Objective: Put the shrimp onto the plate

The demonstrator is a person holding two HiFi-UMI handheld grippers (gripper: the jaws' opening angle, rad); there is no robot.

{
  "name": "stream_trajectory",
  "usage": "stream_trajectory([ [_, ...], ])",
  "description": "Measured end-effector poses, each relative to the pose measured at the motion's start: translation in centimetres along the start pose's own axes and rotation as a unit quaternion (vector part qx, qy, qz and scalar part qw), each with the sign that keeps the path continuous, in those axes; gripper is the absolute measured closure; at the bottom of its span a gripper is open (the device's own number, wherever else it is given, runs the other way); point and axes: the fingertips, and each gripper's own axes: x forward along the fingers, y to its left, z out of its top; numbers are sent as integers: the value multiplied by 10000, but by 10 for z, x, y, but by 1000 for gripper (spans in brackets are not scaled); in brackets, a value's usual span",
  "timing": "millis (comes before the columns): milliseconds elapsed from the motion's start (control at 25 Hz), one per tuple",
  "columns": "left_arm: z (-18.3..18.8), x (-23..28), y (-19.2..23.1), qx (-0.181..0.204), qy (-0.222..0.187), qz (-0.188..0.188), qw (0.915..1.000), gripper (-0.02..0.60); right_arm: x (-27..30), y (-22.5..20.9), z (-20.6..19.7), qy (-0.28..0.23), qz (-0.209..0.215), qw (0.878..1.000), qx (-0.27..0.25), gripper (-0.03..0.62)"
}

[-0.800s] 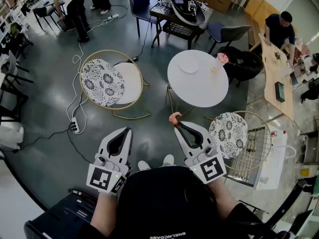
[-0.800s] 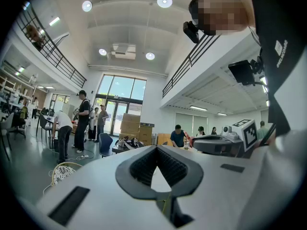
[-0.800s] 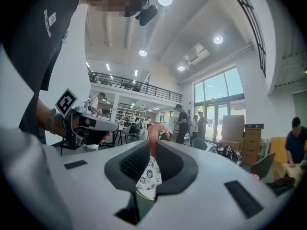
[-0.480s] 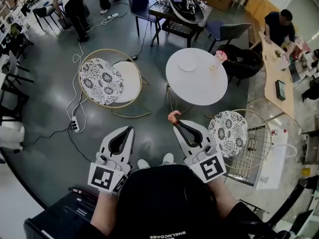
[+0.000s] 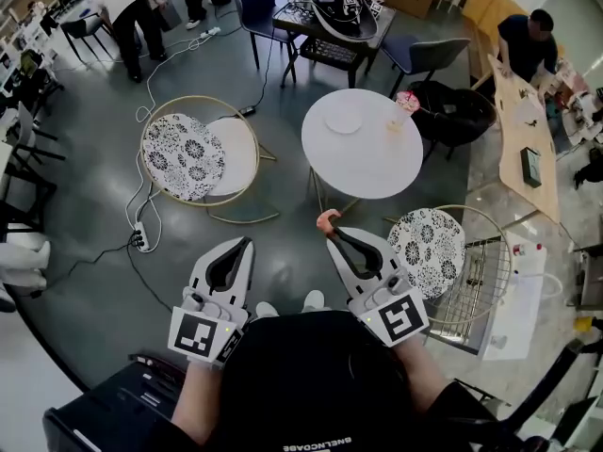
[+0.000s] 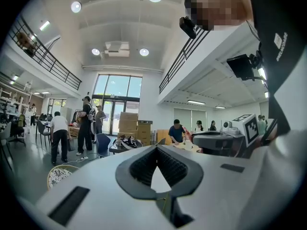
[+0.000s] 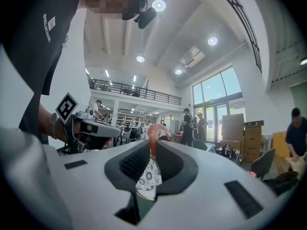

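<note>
Shrimp [image 7: 153, 137] in jaws; plate [image 5: 343, 121] head view only.

Left gripper [image 6: 157, 146] — fingers [image 6: 173, 167] together

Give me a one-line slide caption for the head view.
Right gripper holds a pink shrimp over the floor, short of the round white table with the plate; left gripper shut, empty.
</note>
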Motion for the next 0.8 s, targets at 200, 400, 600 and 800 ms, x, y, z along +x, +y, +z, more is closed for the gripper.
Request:
stream_trajectory([
  [200,-4,19,-28,19,53,-72,10000,577,-21,-23,-5,-42,20,10000,-22,546],
  [400,-3,32,-37,-67,78,19,9999,577,-36,-45,-5,-103,-66,9999,41,546],
  [600,-6,40,-42,2,118,9,9999,577,-42,-52,-9,-126,-134,9998,70,546],
  [800,-11,49,-34,-18,125,-21,9999,577,-36,-55,-14,-119,-153,9998,14,546],
])
